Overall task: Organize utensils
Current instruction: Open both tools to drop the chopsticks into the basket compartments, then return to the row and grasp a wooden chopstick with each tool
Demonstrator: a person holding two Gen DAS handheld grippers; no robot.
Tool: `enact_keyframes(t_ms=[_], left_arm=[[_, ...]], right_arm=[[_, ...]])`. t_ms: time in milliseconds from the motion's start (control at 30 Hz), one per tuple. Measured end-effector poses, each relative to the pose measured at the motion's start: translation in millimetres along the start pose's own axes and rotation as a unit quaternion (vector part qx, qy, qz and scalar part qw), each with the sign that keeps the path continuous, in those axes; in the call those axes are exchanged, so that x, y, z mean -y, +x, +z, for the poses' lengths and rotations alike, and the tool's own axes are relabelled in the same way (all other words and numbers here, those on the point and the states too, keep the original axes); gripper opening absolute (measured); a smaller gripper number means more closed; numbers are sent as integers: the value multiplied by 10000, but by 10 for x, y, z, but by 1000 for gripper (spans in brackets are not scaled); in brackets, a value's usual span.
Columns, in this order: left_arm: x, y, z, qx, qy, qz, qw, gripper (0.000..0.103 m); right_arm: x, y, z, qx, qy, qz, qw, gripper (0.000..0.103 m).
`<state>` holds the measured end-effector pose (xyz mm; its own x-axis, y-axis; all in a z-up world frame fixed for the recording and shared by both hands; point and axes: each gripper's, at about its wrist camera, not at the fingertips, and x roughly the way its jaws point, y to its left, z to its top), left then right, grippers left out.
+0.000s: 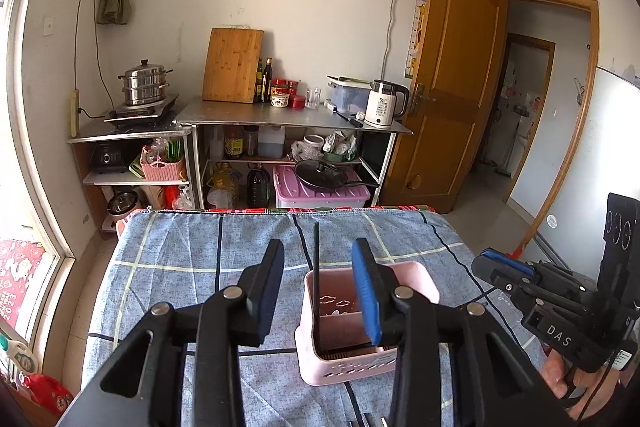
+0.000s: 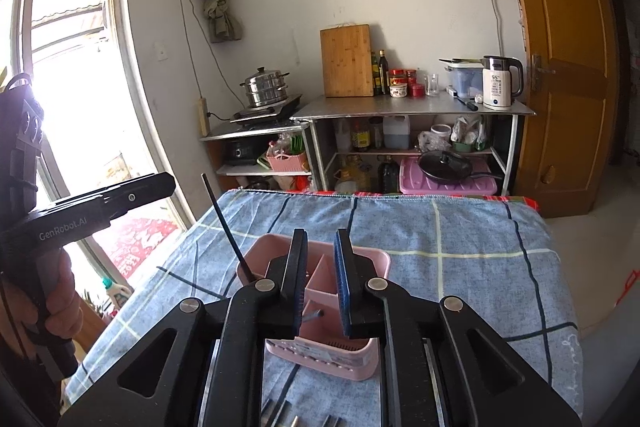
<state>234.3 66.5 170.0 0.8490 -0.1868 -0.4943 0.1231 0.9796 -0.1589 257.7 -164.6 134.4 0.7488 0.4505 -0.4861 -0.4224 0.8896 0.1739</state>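
Note:
A pink utensil holder (image 1: 344,371) with inner compartments stands on the blue checked tablecloth (image 1: 180,247). One black chopstick (image 1: 316,267) stands upright in it. My left gripper (image 1: 319,247) is open above the holder, with the chopstick in the gap and touching neither pad. In the right wrist view the chopstick (image 2: 228,227) leans out of the left compartment of the holder (image 2: 352,363). My right gripper (image 2: 320,239) hovers over the holder's middle, jaws slightly apart and gripping nothing. A small grey piece (image 2: 314,314) shows low in the gap. Each gripper appears in the other's view: right gripper (image 1: 486,259), left gripper (image 2: 160,183).
Ends of several metal utensils (image 2: 296,419) lie at the near table edge. Behind the table stand metal shelves (image 1: 280,117) with a cutting board, bottles, a kettle (image 1: 384,103) and a steamer pot. A wooden door (image 1: 452,87) is open at the right. A window is on the left.

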Motion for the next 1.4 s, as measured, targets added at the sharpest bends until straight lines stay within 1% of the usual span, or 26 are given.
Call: enact_keyframes(t_ms=[267, 433, 600, 800, 967, 1333, 1400], left_arm=[[67, -369, -242, 222, -27, -117, 9997, 39], [127, -567, -521, 303, -20, -211, 9993, 41], [209, -667, -819, 252, 1, -264, 9993, 41], [291, -748, -1242, 98, 52, -288, 9995, 41], [272, -742, -1453, -92, 3, -279, 9996, 41], [224, -422, -1847, -740, -167, -247, 9968, 41], [215, -339, -1903, -895, -170, -189, 9957, 41]], right_arm=[[-40, -382, -165, 182, -139, -158, 9996, 16], [-92, -639, -338, 334, -223, -256, 9989, 16], [-143, -813, -625, 348, -255, -266, 9987, 16], [-137, -887, -1029, 137, -189, -263, 9994, 16], [-97, -901, -1295, -72, -104, -253, 9996, 16], [-18, -680, -1550, -520, 89, -171, 9985, 16], [-28, -635, -1569, -584, 90, -136, 9982, 16]])
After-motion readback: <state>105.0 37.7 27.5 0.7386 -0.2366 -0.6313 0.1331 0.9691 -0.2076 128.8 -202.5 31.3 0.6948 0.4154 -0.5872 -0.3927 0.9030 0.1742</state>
